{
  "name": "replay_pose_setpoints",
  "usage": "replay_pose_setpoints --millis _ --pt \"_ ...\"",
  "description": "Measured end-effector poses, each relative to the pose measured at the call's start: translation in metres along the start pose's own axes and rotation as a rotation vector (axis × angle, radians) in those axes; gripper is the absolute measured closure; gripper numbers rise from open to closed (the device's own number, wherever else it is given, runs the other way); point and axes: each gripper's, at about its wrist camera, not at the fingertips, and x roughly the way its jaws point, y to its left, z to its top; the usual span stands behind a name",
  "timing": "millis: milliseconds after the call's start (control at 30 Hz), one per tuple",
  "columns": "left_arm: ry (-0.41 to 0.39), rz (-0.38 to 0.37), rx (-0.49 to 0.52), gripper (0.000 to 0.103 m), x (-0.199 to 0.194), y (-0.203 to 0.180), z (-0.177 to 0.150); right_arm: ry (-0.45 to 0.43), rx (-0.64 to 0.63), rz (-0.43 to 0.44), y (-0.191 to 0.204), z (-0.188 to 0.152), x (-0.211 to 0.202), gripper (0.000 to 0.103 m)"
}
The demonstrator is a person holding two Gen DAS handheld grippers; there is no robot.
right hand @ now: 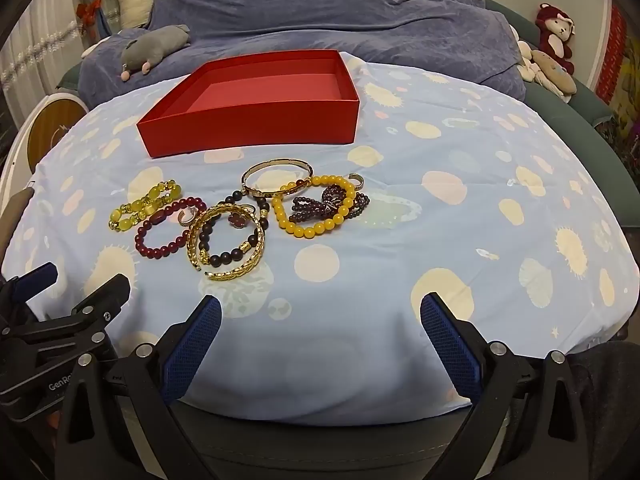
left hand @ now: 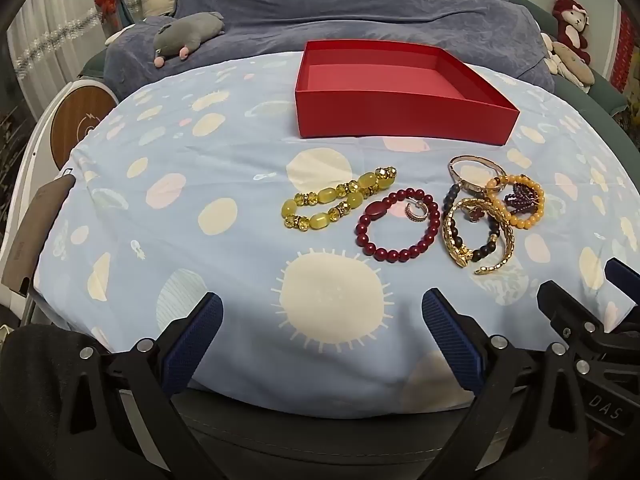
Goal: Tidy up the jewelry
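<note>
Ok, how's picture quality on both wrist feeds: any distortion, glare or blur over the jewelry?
Left wrist: strong fisheye bowing, dark corners; red box edges curve, red bead bracelet sharp, no glare. Right wrist: same bowing; gold bangle glints slightly, beads clear.

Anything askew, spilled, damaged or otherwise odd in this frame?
Nothing looks damaged or spilled. The red box sits upright and empty. The only untidy spot is the jewelry: several bracelets overlap in a tangled pile on the cloth, with a small ring lying inside the red bead bracelet. Both tools are open, holding nothing.
</note>
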Motion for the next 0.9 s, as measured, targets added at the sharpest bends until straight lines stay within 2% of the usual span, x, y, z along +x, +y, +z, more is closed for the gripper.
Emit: replay_pose_setpoints --millis 900 --pt "-0.023 0.01 0.003 0.008 -0.0039 0.0005 -0.0012 -0.008 -0.004 0.004 0.0009 -0.0005 -0.0036 0.007"
